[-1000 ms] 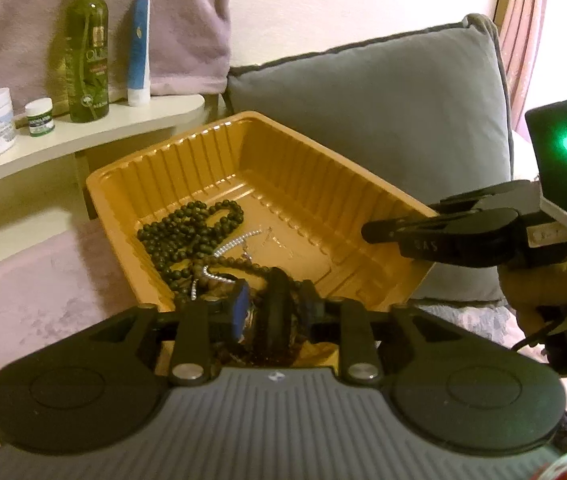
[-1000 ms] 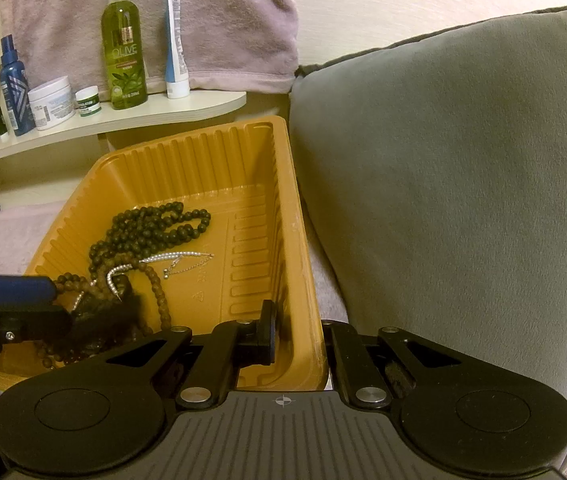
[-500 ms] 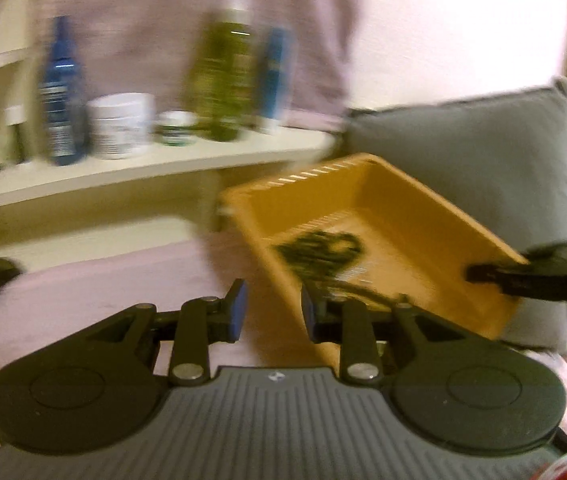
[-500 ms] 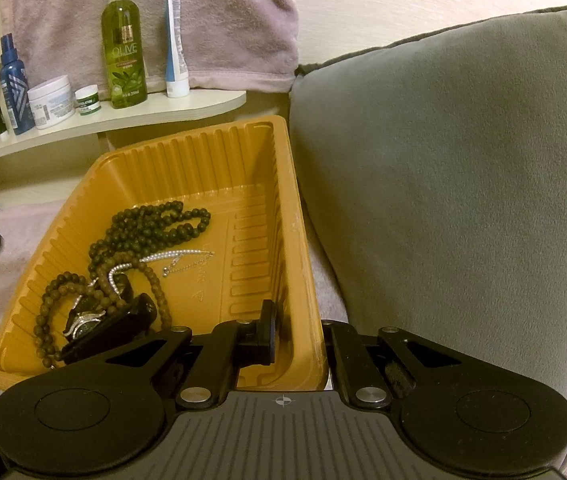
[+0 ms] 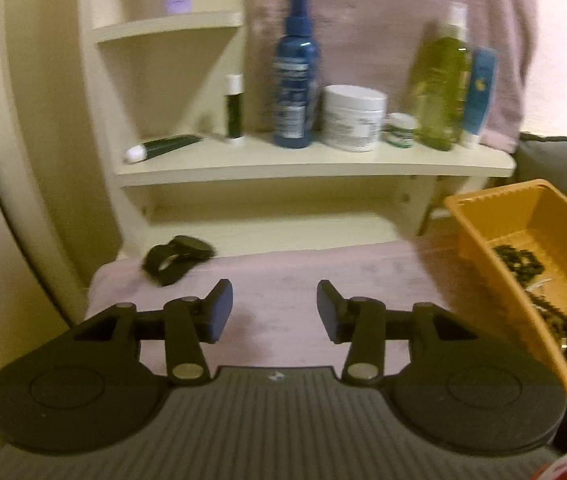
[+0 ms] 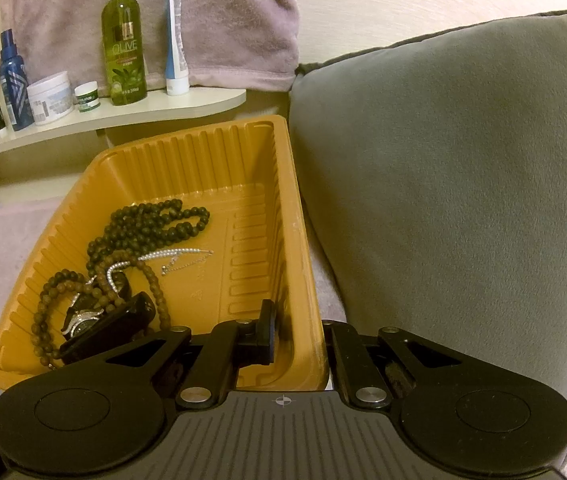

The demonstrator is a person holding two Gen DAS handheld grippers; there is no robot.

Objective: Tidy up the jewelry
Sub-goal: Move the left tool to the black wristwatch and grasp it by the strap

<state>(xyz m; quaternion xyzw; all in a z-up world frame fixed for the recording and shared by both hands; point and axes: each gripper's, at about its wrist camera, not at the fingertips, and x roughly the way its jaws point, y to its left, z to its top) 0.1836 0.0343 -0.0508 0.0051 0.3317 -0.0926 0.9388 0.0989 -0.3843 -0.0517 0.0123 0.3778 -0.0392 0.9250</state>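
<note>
An orange plastic tray [image 6: 219, 152] holds dark bead necklaces [image 6: 151, 224], a thin silver chain [image 6: 175, 256] and a black-strapped wristwatch [image 6: 99, 320]. My right gripper [image 6: 297, 336] is shut on the tray's near right wall, one finger inside and one outside. My left gripper [image 5: 274, 312] is open and empty over the pink cloth [image 5: 323, 276], left of the tray [image 5: 483, 208]. A black watch [image 5: 175, 258] lies on the cloth ahead and to the left of it, near the shelf.
A cream shelf [image 5: 323, 164] carries a blue spray bottle [image 5: 295, 72], a white jar [image 5: 353, 118], a green olive bottle [image 6: 123, 44] and tubes. A grey cushion [image 6: 463, 168] stands right of the tray. A pink towel [image 6: 163, 12] hangs behind the shelf.
My left gripper let go of the black-strapped watch in the tray, swung left away from the tray and opened wide. The right gripper and tray have not moved.
</note>
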